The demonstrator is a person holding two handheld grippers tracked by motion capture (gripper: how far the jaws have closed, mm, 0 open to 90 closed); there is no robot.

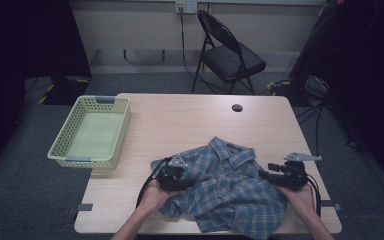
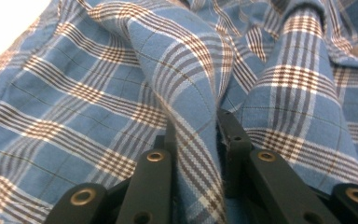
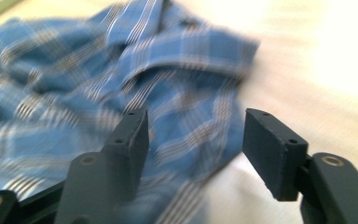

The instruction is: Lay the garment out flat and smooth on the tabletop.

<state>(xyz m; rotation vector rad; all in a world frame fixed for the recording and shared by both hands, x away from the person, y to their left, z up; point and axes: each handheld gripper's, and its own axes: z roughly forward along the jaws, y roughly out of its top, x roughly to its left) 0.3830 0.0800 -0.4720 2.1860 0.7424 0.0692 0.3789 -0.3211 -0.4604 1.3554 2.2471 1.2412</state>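
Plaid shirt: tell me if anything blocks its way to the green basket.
Nothing visible does. Bare tabletop lies between the plaid shirt and the green basket, which looks empty. The left hand-held gripper already pinches a fold; the right hand-held gripper is open.

Shirt point(image 1: 227, 187) on table point(image 1: 180, 125), basket point(image 1: 92, 131) at its far-left edge.

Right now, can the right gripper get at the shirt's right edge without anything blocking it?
Probably yes. The right gripper is open, its jaws straddling the edge of the plaid shirt, with bare table beside it. The left gripper pinches a fold on the other side.
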